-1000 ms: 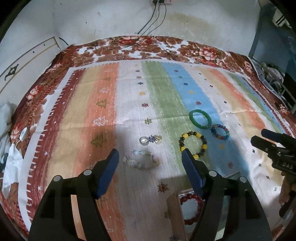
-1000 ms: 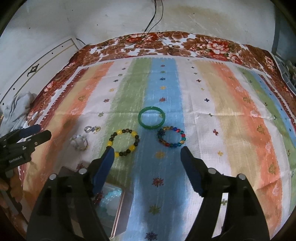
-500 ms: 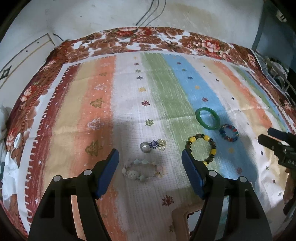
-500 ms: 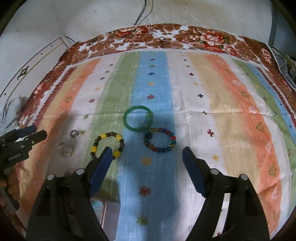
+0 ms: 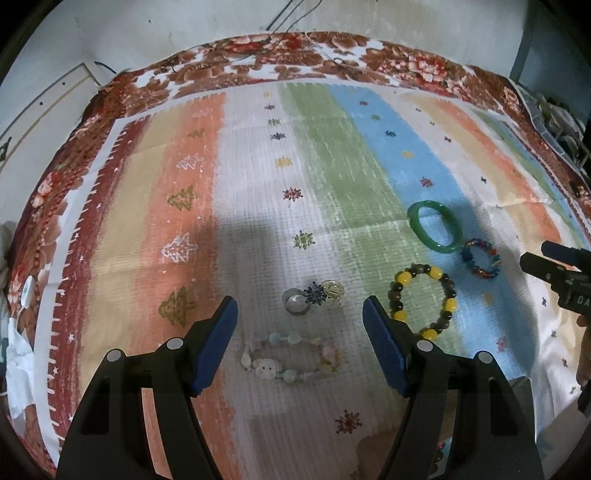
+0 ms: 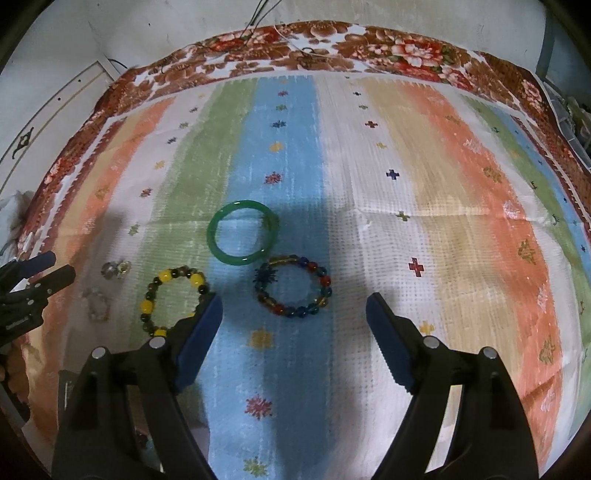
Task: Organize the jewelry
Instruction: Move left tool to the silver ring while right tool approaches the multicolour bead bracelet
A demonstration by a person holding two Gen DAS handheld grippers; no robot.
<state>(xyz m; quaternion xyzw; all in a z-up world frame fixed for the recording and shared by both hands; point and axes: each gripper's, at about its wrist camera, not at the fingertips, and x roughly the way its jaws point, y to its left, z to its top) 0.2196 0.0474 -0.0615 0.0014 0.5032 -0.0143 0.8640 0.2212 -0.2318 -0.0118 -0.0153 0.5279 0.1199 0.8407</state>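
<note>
The green bangle (image 6: 242, 232) and 2 beaded bracelets (image 6: 291, 286) lie on a striped cloth (image 6: 424, 192) by a white wall (image 6: 147, 22), both the left gripper (image 5: 300, 325) and right gripper (image 6: 294, 314) spread empty, the right's jaws having just widened; only the left view shows a pale bracelet (image 5: 291, 356) clearly.

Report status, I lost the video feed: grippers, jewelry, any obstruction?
Left gripper open over pale beaded bracelet. Right gripper open, just widened, nothing between, near multicoloured glass-bead bracelet. No obstruction seen.
</note>
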